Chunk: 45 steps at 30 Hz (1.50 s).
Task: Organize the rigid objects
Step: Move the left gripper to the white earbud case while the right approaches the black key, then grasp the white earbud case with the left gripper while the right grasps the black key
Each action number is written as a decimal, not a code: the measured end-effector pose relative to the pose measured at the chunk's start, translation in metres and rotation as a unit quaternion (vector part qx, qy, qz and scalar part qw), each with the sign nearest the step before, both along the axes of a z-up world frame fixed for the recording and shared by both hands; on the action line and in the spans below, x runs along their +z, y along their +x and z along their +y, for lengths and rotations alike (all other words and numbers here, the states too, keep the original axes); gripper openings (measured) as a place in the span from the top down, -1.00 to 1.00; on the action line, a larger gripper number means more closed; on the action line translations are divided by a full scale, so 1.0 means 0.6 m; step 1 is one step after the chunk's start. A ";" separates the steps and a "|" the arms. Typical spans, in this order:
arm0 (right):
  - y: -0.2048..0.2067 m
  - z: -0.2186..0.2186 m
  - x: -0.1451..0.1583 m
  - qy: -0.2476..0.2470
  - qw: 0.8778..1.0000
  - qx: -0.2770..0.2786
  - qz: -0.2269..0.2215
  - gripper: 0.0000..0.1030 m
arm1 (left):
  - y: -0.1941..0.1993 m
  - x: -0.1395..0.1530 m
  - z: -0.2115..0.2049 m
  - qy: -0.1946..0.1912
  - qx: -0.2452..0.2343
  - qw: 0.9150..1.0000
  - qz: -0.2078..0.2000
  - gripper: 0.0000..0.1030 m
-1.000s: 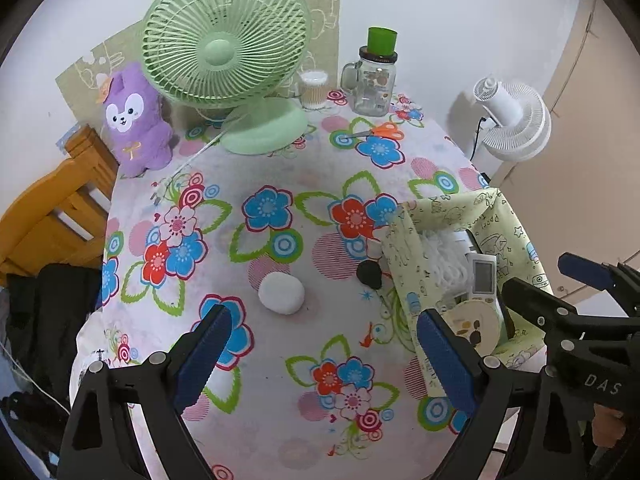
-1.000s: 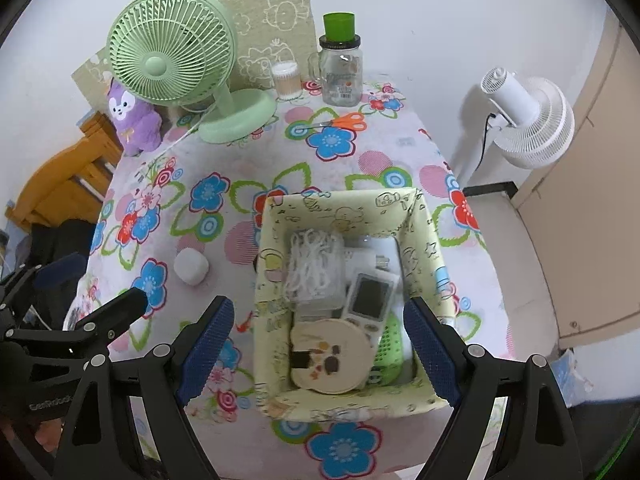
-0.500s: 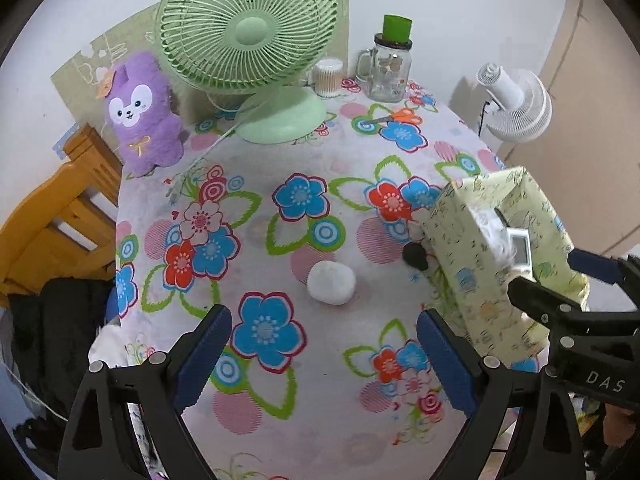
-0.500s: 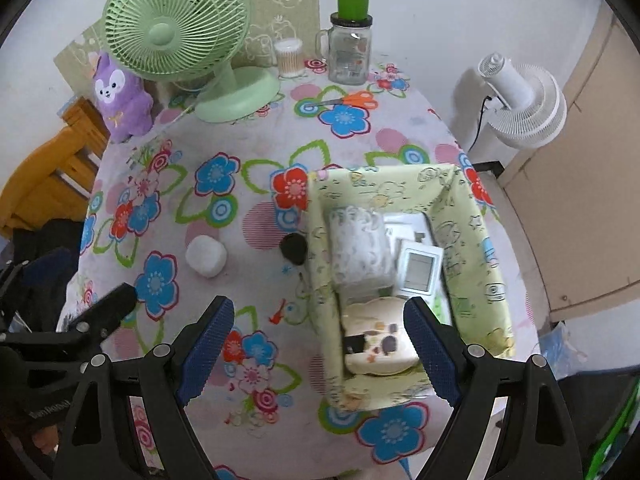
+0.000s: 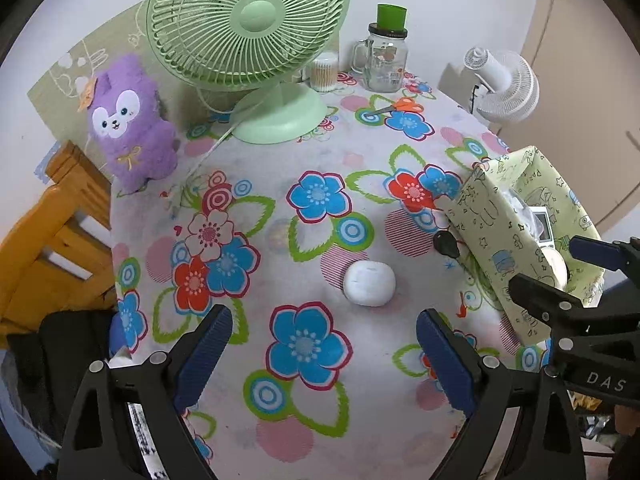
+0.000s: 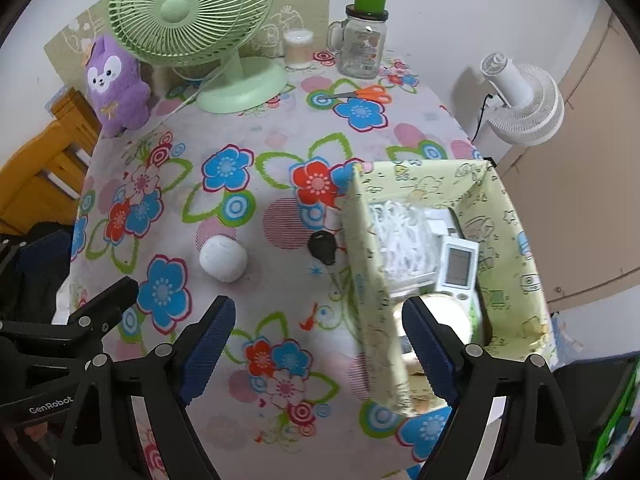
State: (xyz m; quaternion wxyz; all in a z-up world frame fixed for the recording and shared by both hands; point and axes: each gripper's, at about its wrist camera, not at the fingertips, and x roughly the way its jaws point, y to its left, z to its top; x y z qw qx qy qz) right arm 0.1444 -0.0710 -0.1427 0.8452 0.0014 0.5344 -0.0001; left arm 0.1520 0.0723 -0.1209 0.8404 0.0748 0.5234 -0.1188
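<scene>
A white rounded case [image 5: 369,283] lies on the flowered tablecloth, also in the right wrist view [image 6: 223,257]. A black key [image 5: 447,245] lies beside the yellow-green patterned box [image 5: 496,236], also in the right wrist view [image 6: 322,248]. The box [image 6: 366,248] holds a white remote [image 6: 459,266], white cord and a round cream item. My left gripper [image 5: 323,360] is open and empty, just short of the white case. My right gripper [image 6: 318,346] is open and empty, its right finger over the box's near corner.
At the back stand a green desk fan [image 5: 256,40], a purple plush toy [image 5: 128,120], a cotton-swab tub [image 5: 325,72], a glass jar with green lid [image 5: 386,60] and orange scissors [image 5: 402,106]. A wooden chair [image 5: 48,240] is left, a white fan [image 5: 504,84] right.
Both grippers have moved left and lower toward the table. The box has shifted to the right in both views, and the white case and key now sit nearer the middle.
</scene>
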 end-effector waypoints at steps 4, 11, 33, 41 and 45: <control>0.007 0.013 -0.010 0.008 1.000 -0.008 0.001 -0.59 | 0.009 -0.018 0.008 0.004 -0.016 1.000 0.006 -0.84; 0.029 0.034 -0.028 0.015 1.000 -0.019 0.001 -0.54 | 0.026 -0.054 -0.001 0.006 -0.056 0.998 0.021 -0.84; 0.080 0.022 -0.121 0.020 0.989 -0.146 -0.012 -0.48 | 0.082 -0.165 -0.041 0.006 -0.069 0.996 0.059 -0.73; 0.091 0.036 -0.154 -0.007 0.988 -0.153 -0.021 -0.44 | 0.090 -0.175 -0.049 0.001 -0.069 0.996 0.051 -0.70; 0.097 0.031 -0.175 -0.009 0.984 -0.175 -0.016 -0.36 | 0.090 -0.174 -0.051 0.000 -0.070 0.997 0.045 -0.68</control>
